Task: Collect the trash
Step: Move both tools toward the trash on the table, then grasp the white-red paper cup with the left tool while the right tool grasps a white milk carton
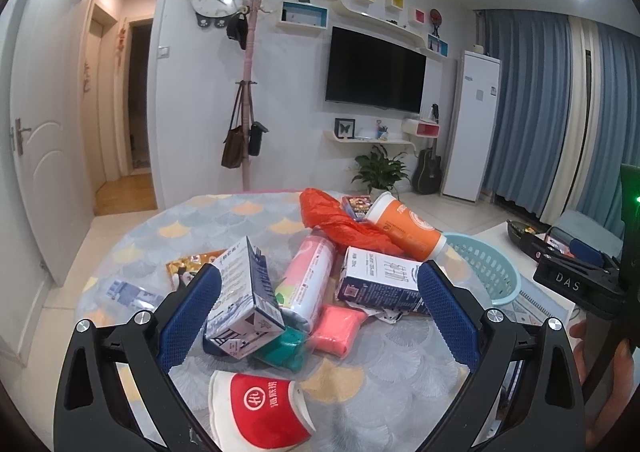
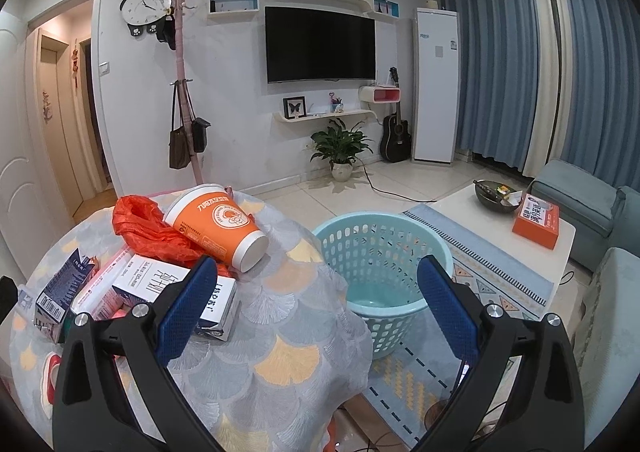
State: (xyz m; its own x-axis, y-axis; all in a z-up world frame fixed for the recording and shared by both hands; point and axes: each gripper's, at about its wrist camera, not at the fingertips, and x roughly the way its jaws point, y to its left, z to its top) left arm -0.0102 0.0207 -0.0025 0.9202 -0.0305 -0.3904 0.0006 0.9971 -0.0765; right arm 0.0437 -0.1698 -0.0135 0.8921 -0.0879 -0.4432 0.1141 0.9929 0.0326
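Note:
Trash lies piled on a round table (image 1: 400,364): a blue-white carton (image 1: 244,296), a second carton (image 1: 380,284), a pink can (image 1: 310,276), an orange cup (image 1: 404,230), an orange plastic bag (image 1: 332,219), a pink packet (image 1: 338,330), a teal packet (image 1: 280,348) and a red-white paper bowl (image 1: 264,410). My left gripper (image 1: 318,316) is open and empty just above the pile, its left pad beside the blue-white carton. My right gripper (image 2: 318,316) is open and empty over the table edge (image 2: 304,332), between the carton (image 2: 180,292) and a light-blue basket (image 2: 384,252) on the floor. The orange cup (image 2: 218,226) lies on its side.
A snack wrapper (image 1: 188,266) and a flat blue packet (image 1: 128,292) lie at the table's left. A white coffee table (image 2: 508,228) with an orange box and a bowl stands to the right, with a grey sofa (image 2: 592,207) behind it. The right gripper's body (image 1: 576,276) shows at the right in the left wrist view.

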